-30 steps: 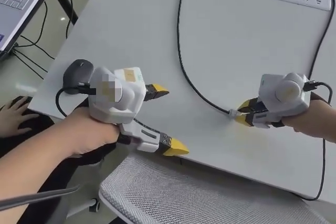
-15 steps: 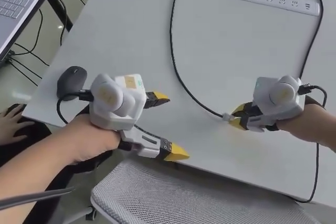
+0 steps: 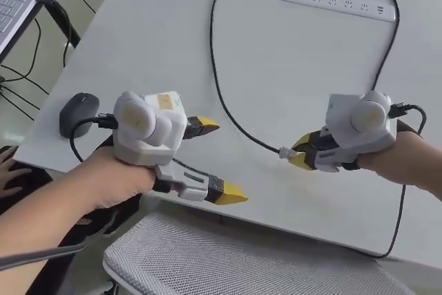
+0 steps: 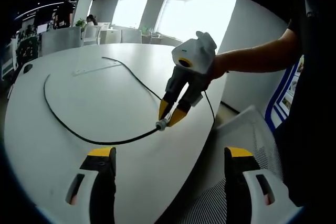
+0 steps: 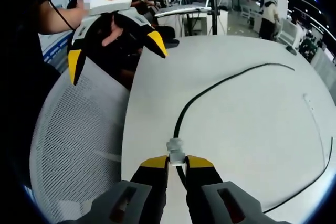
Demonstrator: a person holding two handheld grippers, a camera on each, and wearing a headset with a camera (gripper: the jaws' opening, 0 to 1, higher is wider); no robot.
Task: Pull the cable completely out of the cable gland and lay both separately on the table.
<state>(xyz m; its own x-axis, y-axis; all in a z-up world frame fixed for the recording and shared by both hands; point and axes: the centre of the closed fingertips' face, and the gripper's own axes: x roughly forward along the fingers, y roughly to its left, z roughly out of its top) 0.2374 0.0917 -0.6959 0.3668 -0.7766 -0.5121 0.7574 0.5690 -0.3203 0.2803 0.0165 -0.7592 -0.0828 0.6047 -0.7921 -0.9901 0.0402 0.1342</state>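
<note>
White table [image 3: 173, 46], rounded near edge, in an open office with bright windows behind. A power strip [image 3: 338, 3] lay at the far side and a mouse [image 3: 77, 112] at the left corner. A grey mesh chair [image 3: 242, 260] sat below the near edge.

The black cable [image 3: 213, 74] ran in a long loop across the table top, from the far side down towards me. Its near end was threaded in the small white cable gland [image 3: 284, 151], not pulled out.

My right gripper [image 3: 298, 152] was low over the table near its edge. Its jaws were drawn narrow, pinching the cable gland at their yellow tips. In the right gripper view a short bit of cable passed back between the jaws.

My left gripper [image 3: 224, 160] hung at the table's near edge, well apart from the gland. Its jaws were spread wide, holding nothing, one tip over the table and one over the chair.
</note>
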